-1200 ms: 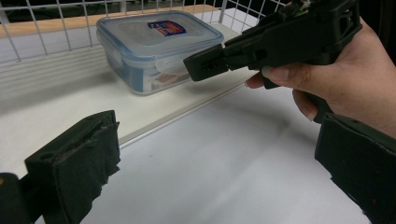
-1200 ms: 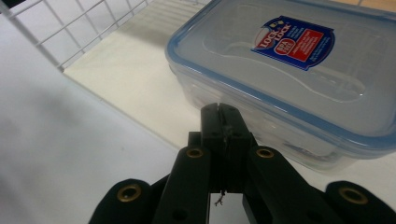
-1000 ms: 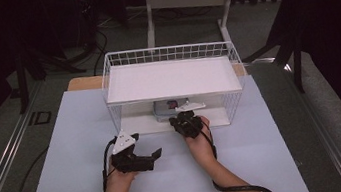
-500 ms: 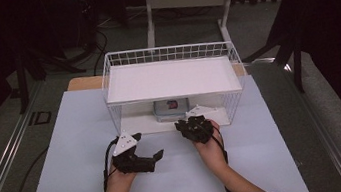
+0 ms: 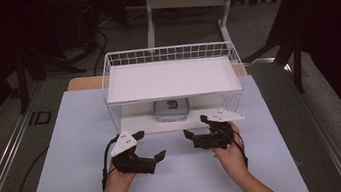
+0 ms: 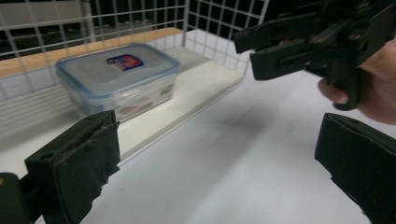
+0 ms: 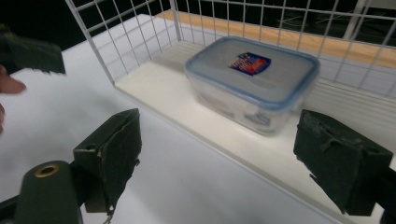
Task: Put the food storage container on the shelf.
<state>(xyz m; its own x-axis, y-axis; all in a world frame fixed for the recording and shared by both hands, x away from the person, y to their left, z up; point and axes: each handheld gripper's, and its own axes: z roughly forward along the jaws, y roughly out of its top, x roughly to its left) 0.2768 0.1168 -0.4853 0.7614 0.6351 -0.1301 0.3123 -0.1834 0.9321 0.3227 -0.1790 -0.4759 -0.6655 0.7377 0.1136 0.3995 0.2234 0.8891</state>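
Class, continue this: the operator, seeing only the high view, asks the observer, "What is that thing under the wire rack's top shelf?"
Observer: A clear plastic container with a blue-rimmed lid, on the lower shelf.
Operator: Is the lid on?
Observer: Yes, closed, with a red and blue sticker on top.
Operator: Does either gripper hold it?
Observer: No; the left gripper and right gripper are both open, pads apart from it.

Black gripper (image 5: 151,144) and gripper (image 5: 195,127) carry grey triangular plates.
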